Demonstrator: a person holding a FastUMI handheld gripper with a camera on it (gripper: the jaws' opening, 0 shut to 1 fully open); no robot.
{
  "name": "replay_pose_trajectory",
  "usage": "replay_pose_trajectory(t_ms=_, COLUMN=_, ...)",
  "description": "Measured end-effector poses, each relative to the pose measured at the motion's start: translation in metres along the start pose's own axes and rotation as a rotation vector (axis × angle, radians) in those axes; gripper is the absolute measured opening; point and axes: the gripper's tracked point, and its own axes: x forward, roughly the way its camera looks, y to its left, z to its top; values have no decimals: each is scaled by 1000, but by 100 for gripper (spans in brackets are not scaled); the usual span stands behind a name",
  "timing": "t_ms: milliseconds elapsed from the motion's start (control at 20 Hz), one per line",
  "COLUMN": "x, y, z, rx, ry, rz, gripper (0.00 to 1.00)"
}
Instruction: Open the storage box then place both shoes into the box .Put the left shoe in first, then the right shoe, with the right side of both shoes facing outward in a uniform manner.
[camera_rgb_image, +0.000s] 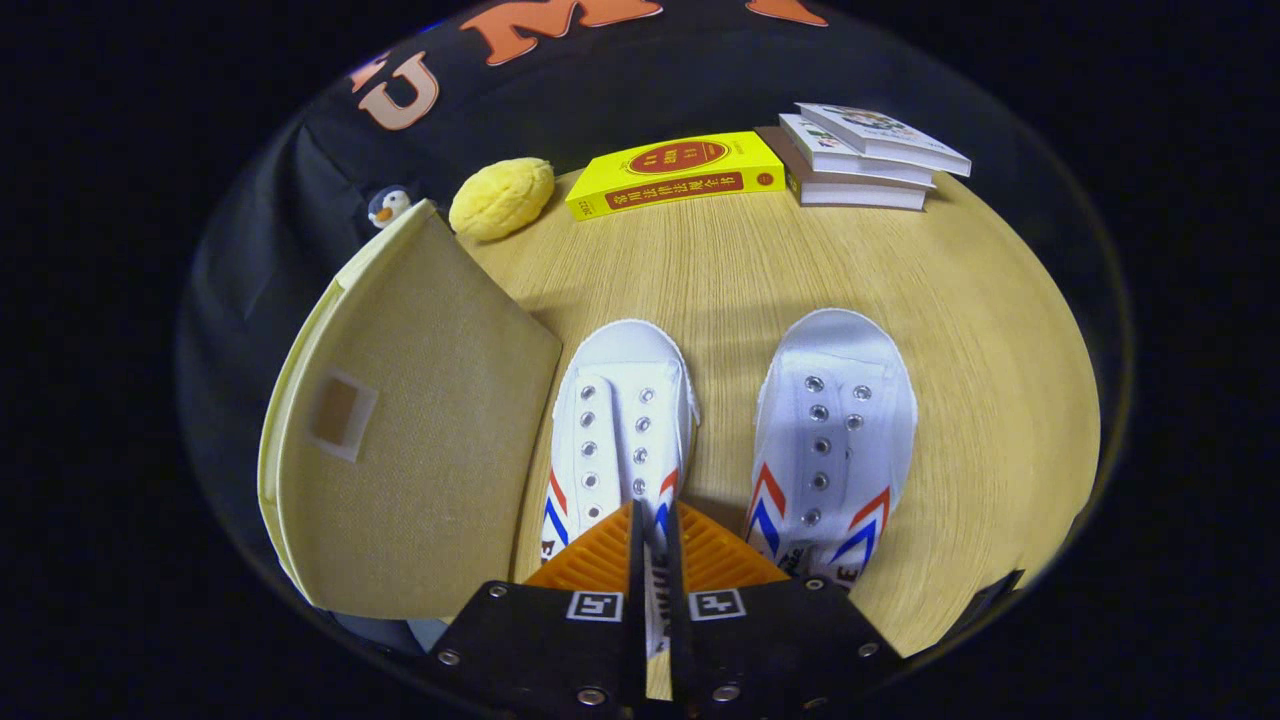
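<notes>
Two white canvas shoes with red and blue stripes stand side by side on the wooden table, toes pointing away from me. The left shoe (615, 420) lies just ahead of my gripper (655, 510). The orange fingers (598, 562) are nearly together on its heel-end rim, and a strip of white shoe shows in the narrow gap between them. The right shoe (832, 430) stands free, beside the right finger. The beige fabric storage box (400, 450) is to the left of the left shoe, its broad panel with a small square patch (340, 413) facing me; I cannot see inside it.
A yellow plush toy (502, 197) and a small penguin figure (388, 206) sit behind the box. A yellow book (680, 172) and a stack of three books (862, 155) lie along the table's far edge. Bare wood (730, 290) stretches between shoes and books.
</notes>
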Motion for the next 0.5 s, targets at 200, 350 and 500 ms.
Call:
replay_pose_trajectory(t_ms=200, x=6, y=-4, z=2, rx=-4, ry=44, rz=7, gripper=19)
replay_pose_trajectory(t_ms=350, x=3, y=-5, z=0, rx=118, ry=0, rz=29, gripper=1)
replay_pose_trajectory(t_ms=500, x=-10, y=30, z=20, rx=348, ry=-74, rz=243, gripper=0)
